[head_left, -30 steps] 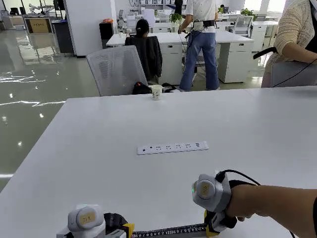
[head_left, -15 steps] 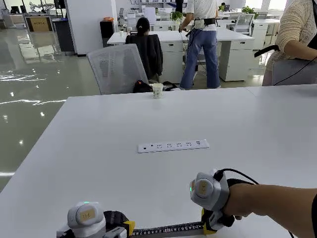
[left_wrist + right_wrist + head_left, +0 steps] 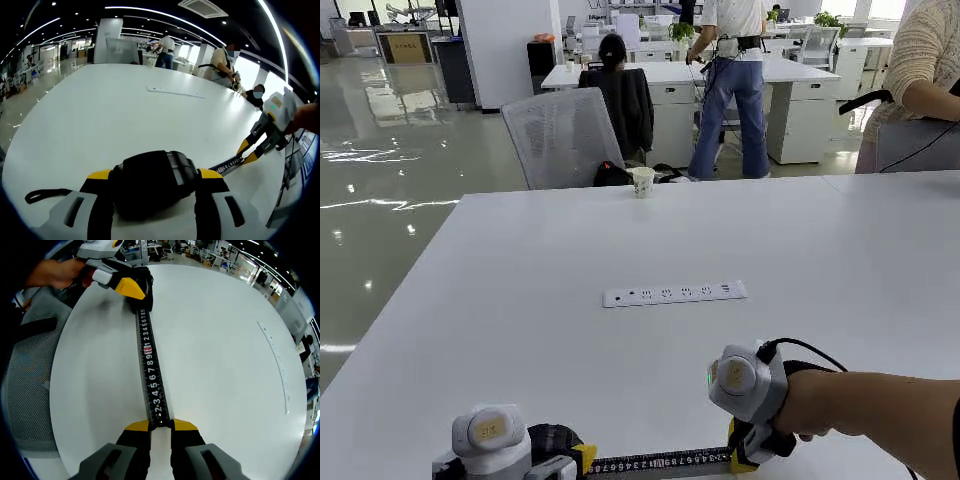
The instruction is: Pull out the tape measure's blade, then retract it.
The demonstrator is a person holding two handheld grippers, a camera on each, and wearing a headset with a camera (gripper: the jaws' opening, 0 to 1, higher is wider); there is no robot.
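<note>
A black tape measure case [image 3: 152,182] sits between the yellow-tipped jaws of my left gripper [image 3: 152,174], which is shut on it at the table's near edge. In the head view that case [image 3: 555,443] lies at the bottom left. The numbered blade [image 3: 149,360] runs out flat over the white table [image 3: 620,240] to my right gripper [image 3: 160,425], which is shut on the blade's tip. In the head view the blade [image 3: 660,463] spans between the left gripper [image 3: 570,465] and the right gripper [image 3: 745,460]. The case's wrist strap [image 3: 45,194] lies loose on the table.
A white power strip [image 3: 673,294] lies mid-table. A paper cup [image 3: 642,181] stands at the far edge, with a mesh chair [image 3: 565,135] behind it. People stand and sit at desks beyond. A person [image 3: 920,90] is at the far right corner.
The head view has tilted slightly. Both grippers and the stretched blade stand about where they were.
</note>
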